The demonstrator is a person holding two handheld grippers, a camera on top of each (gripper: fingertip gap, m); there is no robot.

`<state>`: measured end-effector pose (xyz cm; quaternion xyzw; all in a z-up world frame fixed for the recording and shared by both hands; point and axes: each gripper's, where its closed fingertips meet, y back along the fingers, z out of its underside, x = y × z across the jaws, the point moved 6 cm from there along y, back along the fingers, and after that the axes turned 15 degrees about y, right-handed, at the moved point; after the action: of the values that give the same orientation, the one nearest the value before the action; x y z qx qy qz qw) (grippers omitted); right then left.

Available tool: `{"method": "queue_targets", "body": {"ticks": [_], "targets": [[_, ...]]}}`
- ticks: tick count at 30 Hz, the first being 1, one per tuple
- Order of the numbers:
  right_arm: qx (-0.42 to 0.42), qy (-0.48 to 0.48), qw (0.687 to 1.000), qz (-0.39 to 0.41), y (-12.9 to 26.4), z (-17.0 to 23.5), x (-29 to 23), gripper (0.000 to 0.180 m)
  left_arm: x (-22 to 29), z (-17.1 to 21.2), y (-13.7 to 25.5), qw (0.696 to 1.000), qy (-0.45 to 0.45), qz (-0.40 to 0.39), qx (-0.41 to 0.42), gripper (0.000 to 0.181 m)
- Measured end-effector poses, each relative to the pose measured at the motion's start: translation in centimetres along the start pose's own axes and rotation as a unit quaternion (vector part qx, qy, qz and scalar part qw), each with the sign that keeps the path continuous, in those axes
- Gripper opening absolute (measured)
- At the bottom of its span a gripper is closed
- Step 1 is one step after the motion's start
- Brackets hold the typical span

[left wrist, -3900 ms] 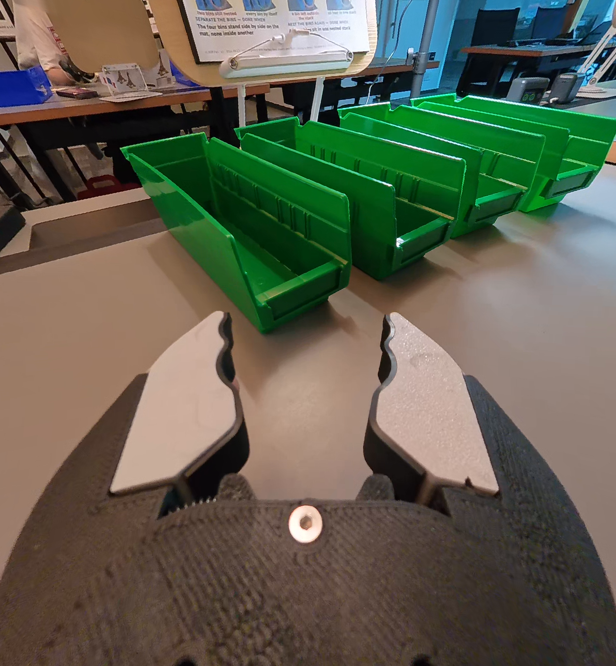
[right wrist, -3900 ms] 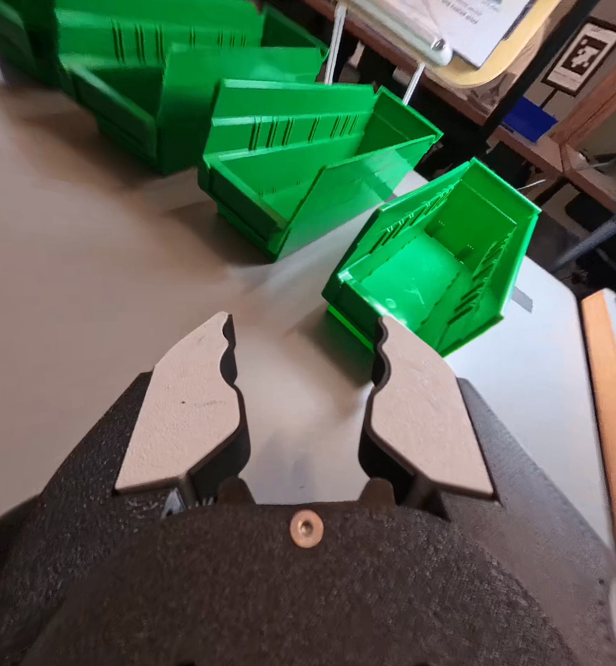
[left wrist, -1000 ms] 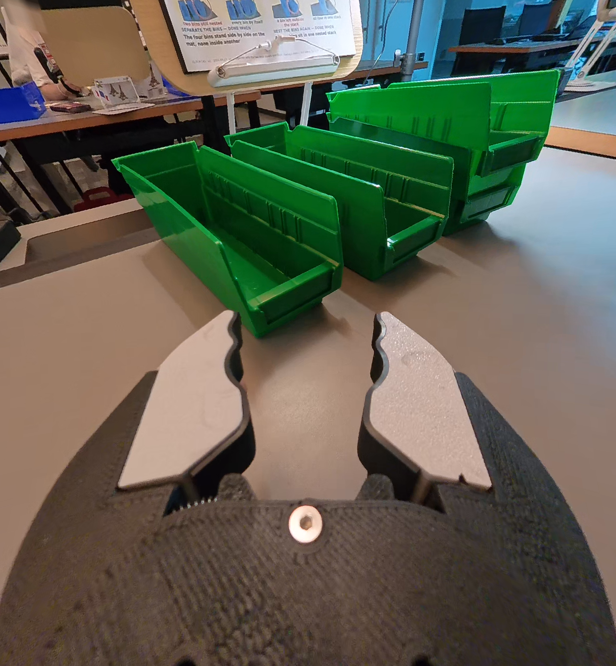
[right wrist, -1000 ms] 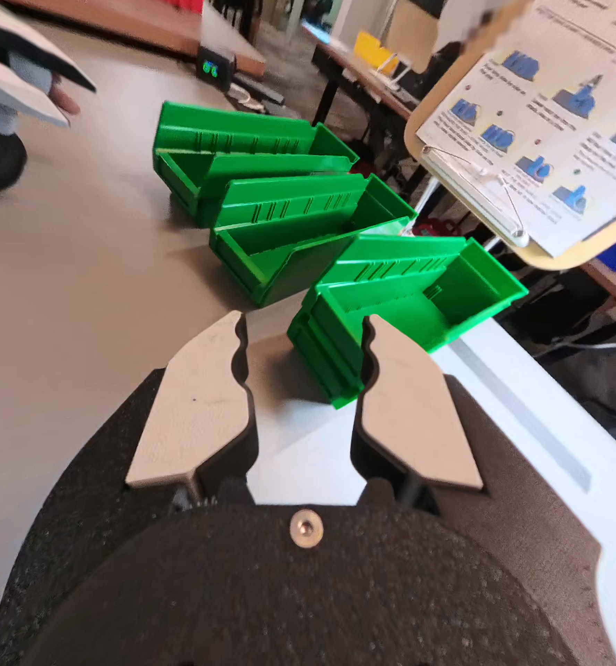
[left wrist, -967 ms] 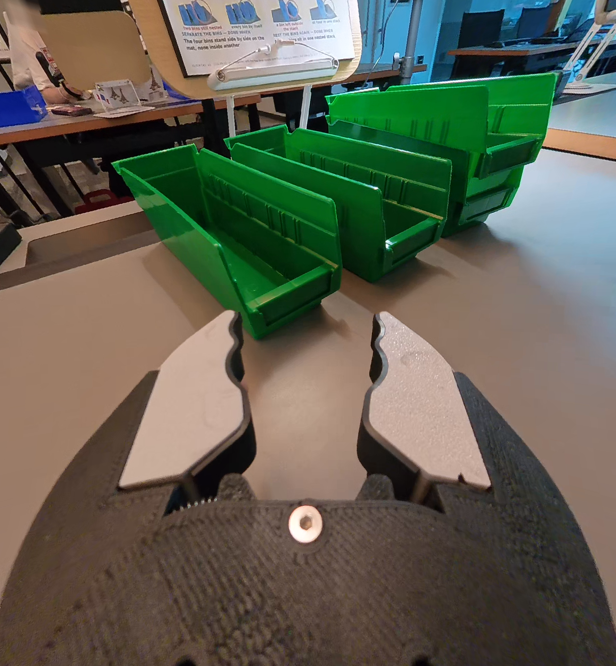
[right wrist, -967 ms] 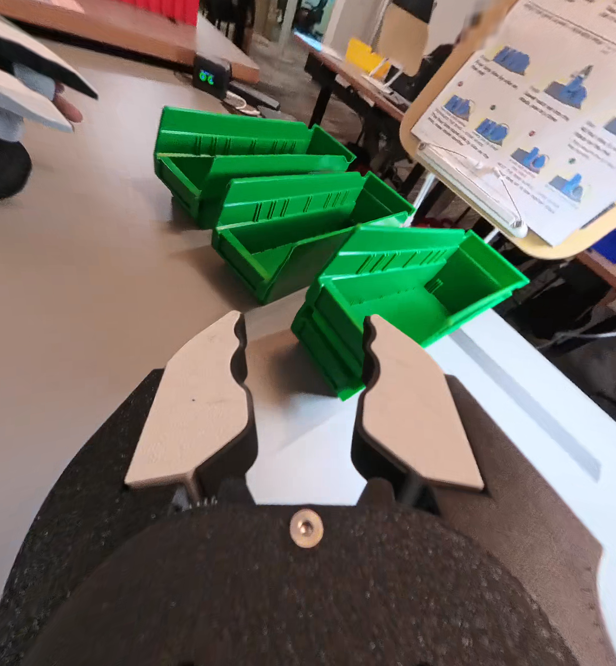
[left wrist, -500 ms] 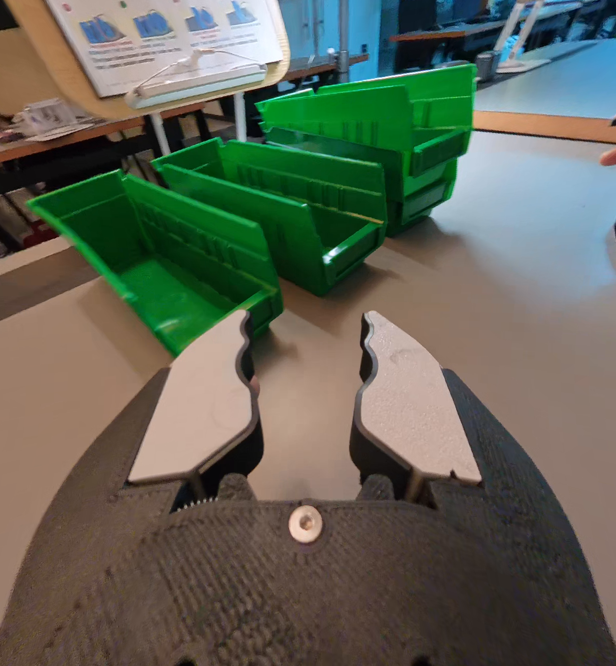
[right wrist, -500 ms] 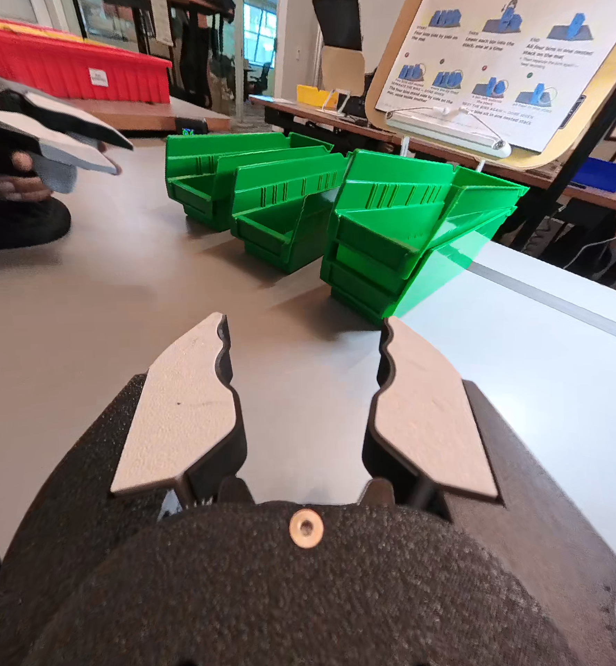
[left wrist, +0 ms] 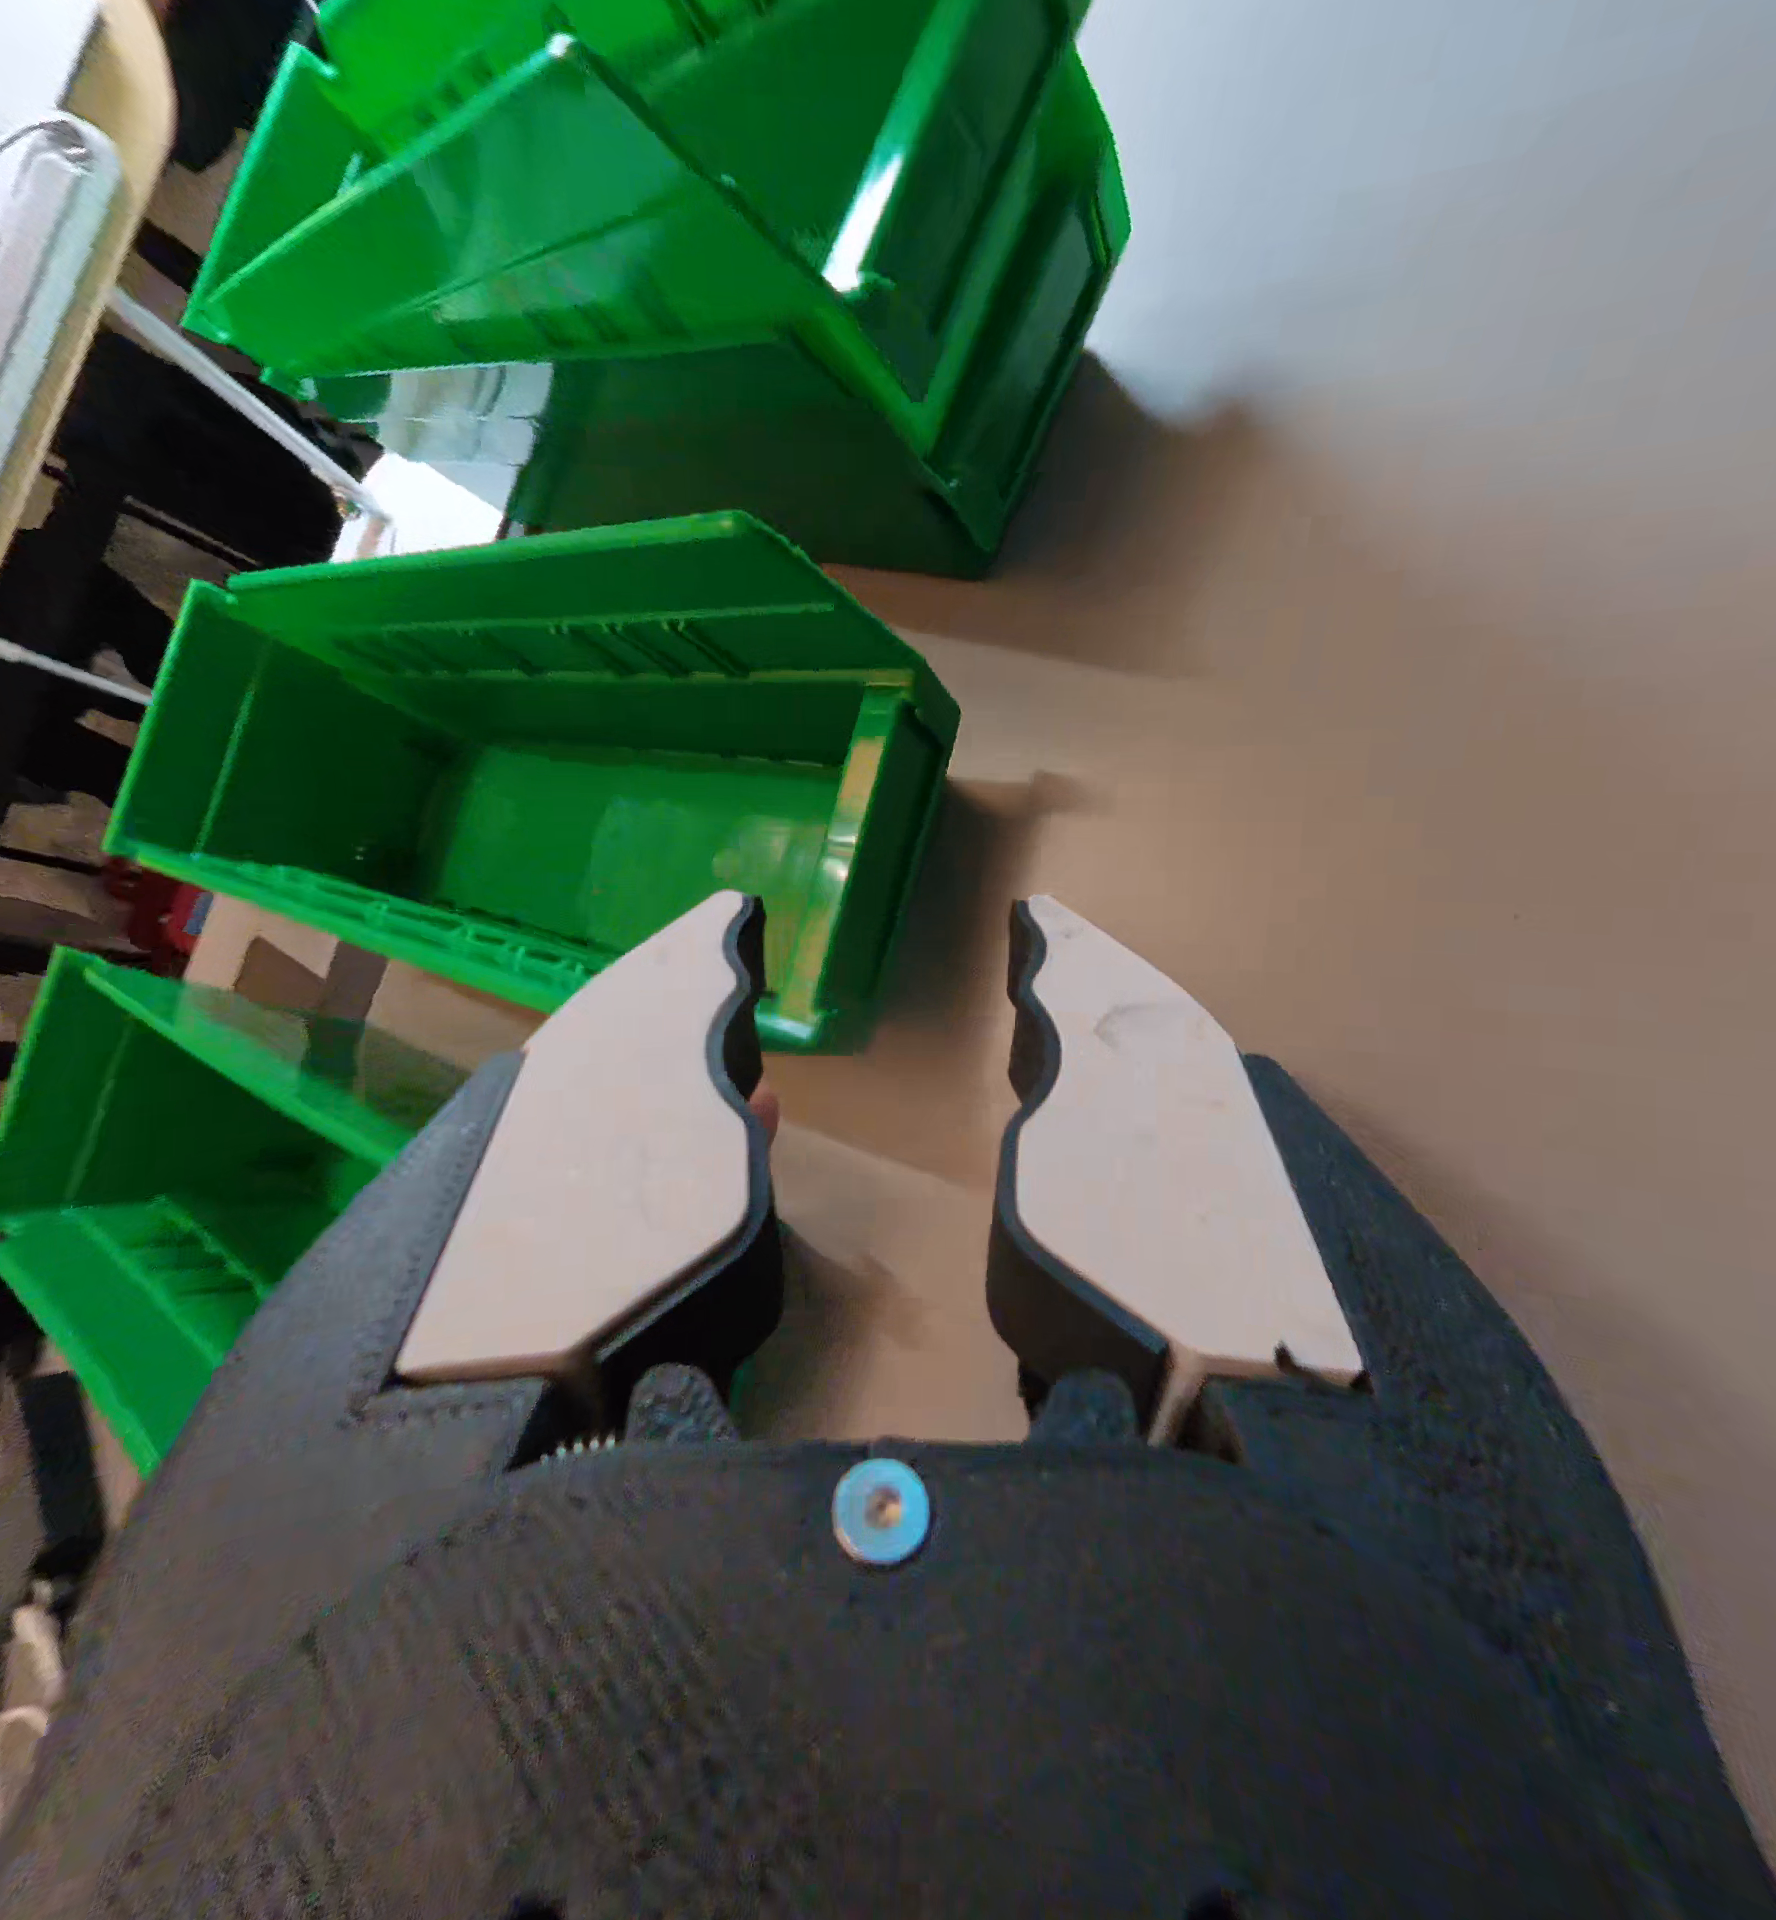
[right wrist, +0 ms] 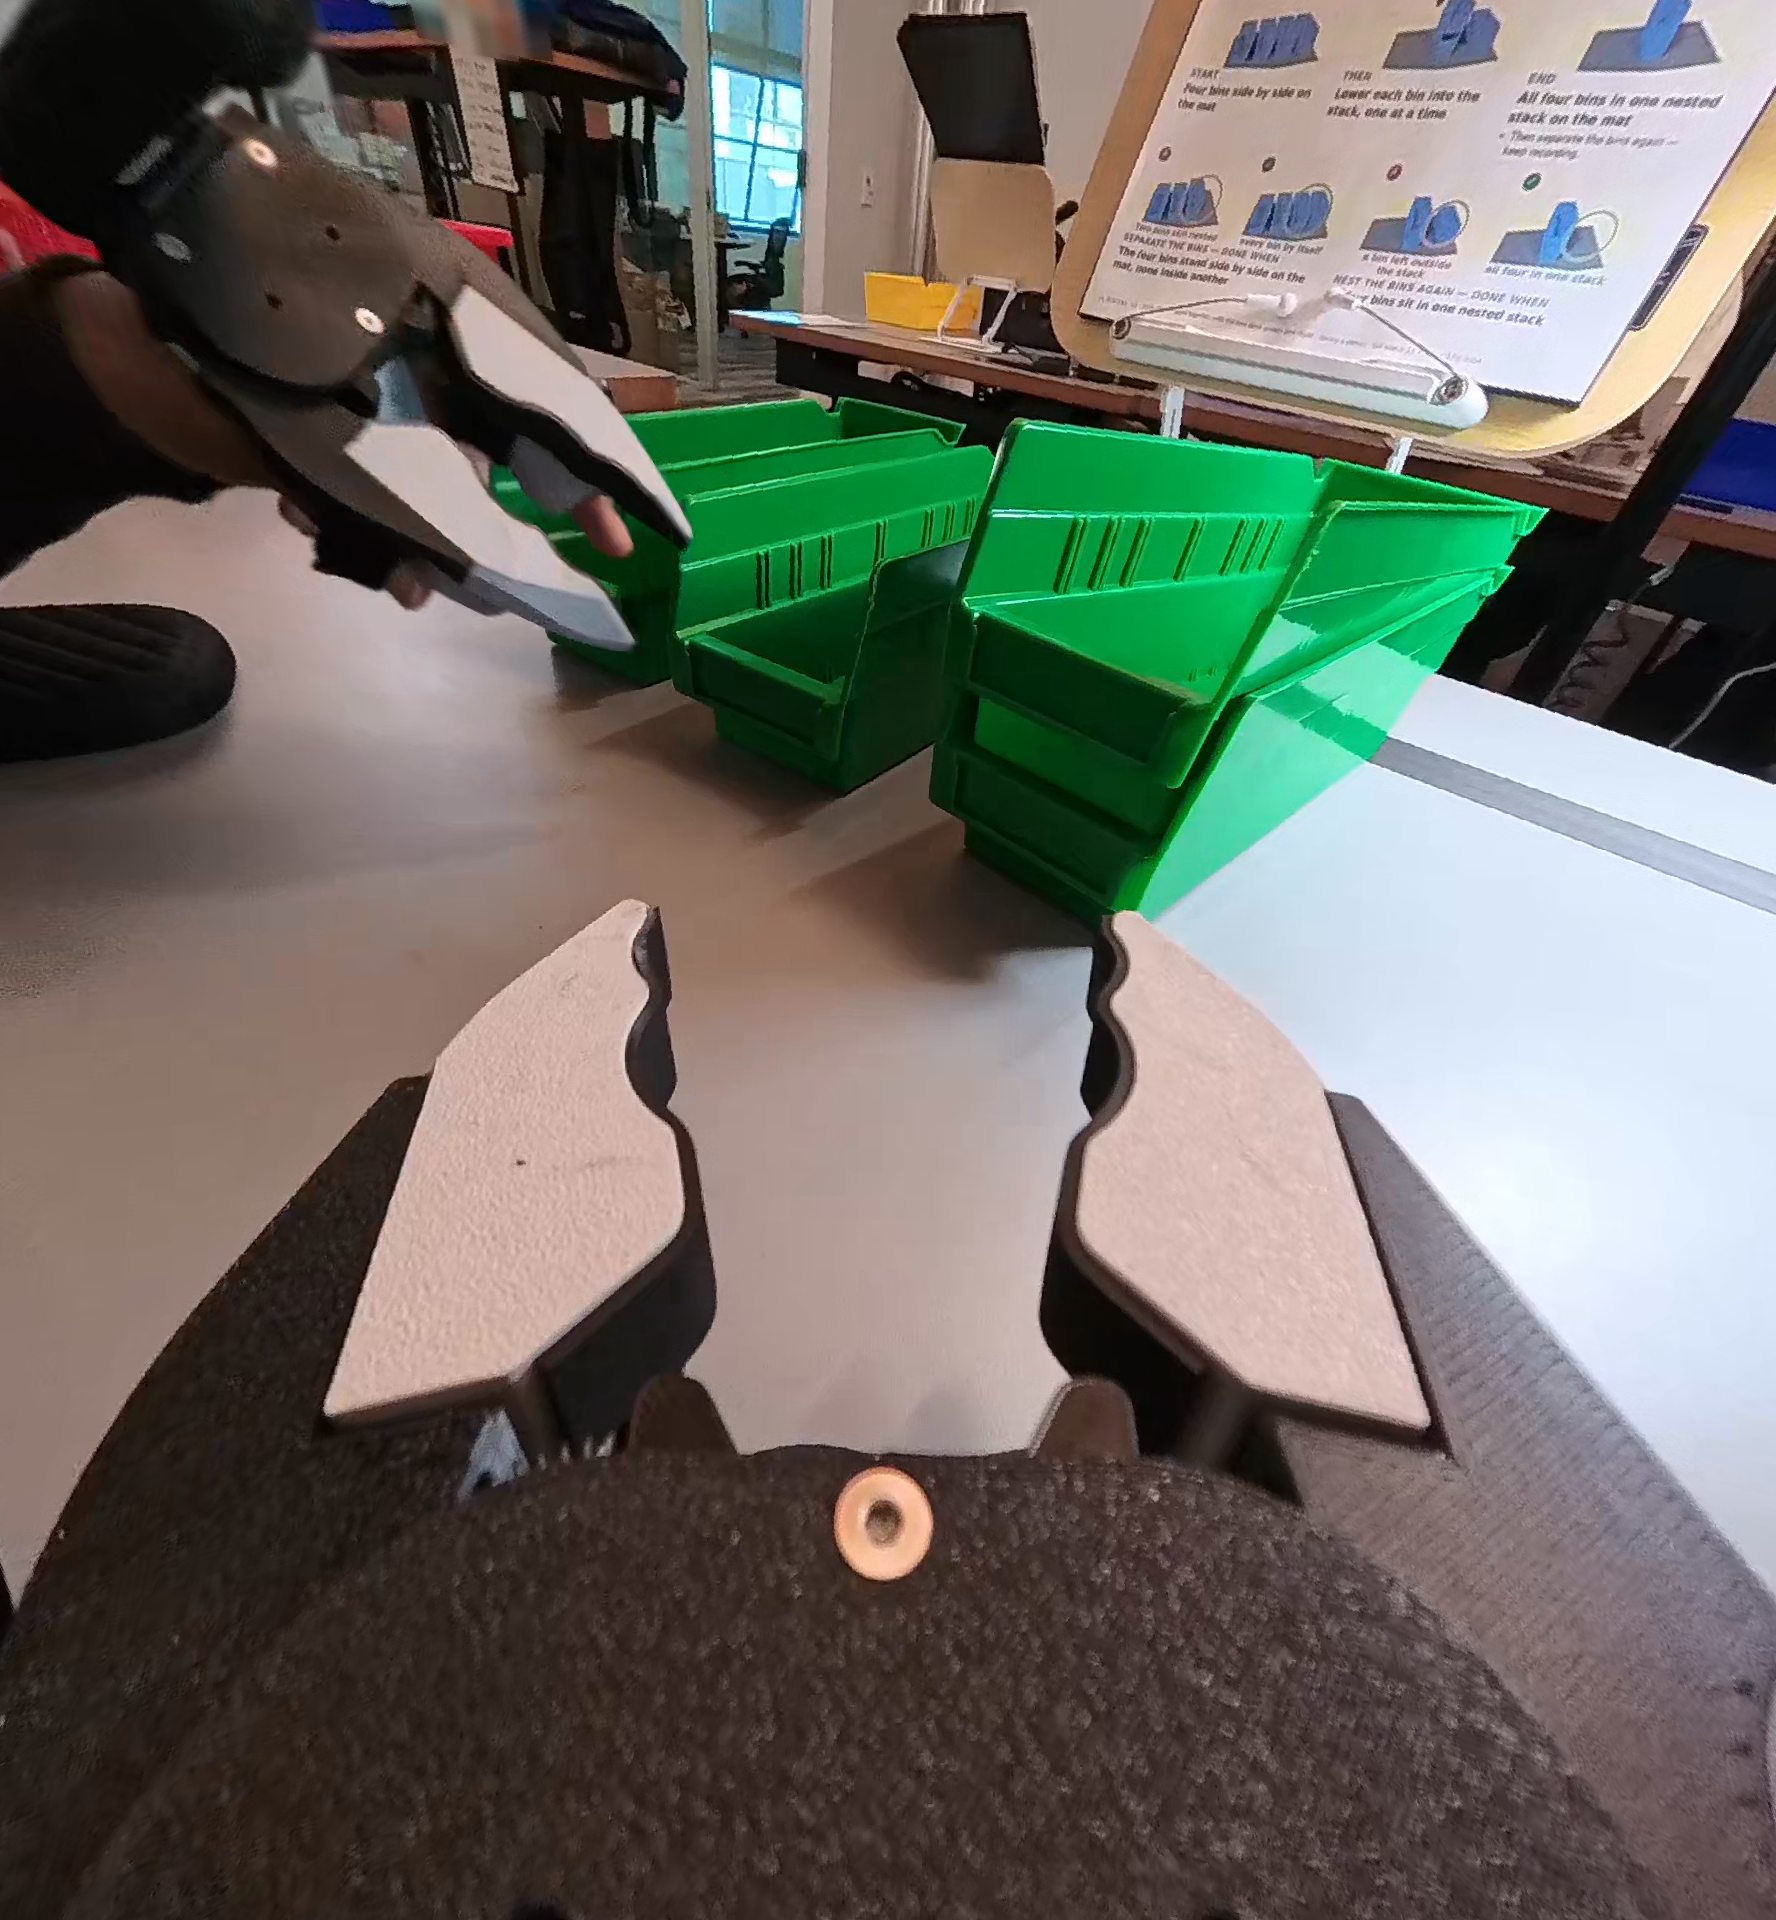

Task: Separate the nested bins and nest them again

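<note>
Glossy green ribbed plastic bins (right wrist: 822,634), two nested (right wrist: 1175,665), matte grey table (right wrist: 344,883), both hand-held grippers (left wrist: 884,935) (right wrist: 879,935) gaping empty.

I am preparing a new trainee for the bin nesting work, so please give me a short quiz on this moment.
1. True or false: the right gripper is shut.
2. The nested stack on the table is made of: A) one bin, B) two bins, C) four bins.
3. Fill in the missing word: the left gripper hovers above the single bins with its jaws ____.

Key: 1 false; 2 B; 3 open.
</note>
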<state>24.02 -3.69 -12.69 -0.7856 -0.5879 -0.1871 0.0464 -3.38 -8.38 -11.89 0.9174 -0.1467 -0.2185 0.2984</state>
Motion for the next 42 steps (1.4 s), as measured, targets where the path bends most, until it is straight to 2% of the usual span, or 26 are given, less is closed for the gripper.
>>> {"method": "queue_targets", "body": {"ticks": [7, 12, 15, 18, 20, 25, 29, 36, 42], "targets": [[-0.001, -0.003, 1.0, -0.005, -0.1, 0.1, 0.0, 0.075, 0.8, -1.5, -3.5, 0.992, -0.096, -0.025, -0.08, 0.042], [0.003, -0.002, 1.0, -0.004, 0.0, 0.1, -0.1, 0.074, 0.9, -1.7, -6.3, 0.974, -0.13, -0.027, -0.183, 0.051], [0.01, -0.007, 1.0, 0.002, 0.2, 0.0, 0.1, 0.074, 0.3, -0.7, -7.7, 0.96, -0.128, -0.021, -0.247, 0.054], [0.017, -0.014, 1.0, 0.02, 0.5, -0.1, 0.4, 0.076, -0.4, 0.7, -8.6, 0.957, -0.111, -0.019, -0.267, 0.045], [0.018, -0.022, 0.999, 0.029, 0.5, 0.0, 0.7, 0.078, -0.9, 1.3, -8.8, 0.961, -0.11, -0.035, -0.253, 0.03], [0.012, -0.025, 0.999, 0.027, 0.4, 0.1, 0.7, 0.079, -0.8, 1.8, -7.9, 0.962, -0.14, -0.04, -0.231, 0.03], [0.01, -0.026, 0.999, 0.03, 0.4, 0.1, 0.7, 0.078, -0.5, 0.5, -5.8, 0.97, -0.134, -0.031, -0.202, 0.03], [-0.028, -0.027, 0.998, 0.039, -0.7, 0.4, 1.4, 0.073, -1.1, -6.1, -0.7, 0.976, -0.157, -0.055, -0.137, 0.029], [-0.07, 0.013, 0.992, 0.1, -3.4, 0.8, 4.4, 0.052, -0.9, -13.3, 1.2, 0.978, -0.18, -0.06, -0.087, 0.029]]}}
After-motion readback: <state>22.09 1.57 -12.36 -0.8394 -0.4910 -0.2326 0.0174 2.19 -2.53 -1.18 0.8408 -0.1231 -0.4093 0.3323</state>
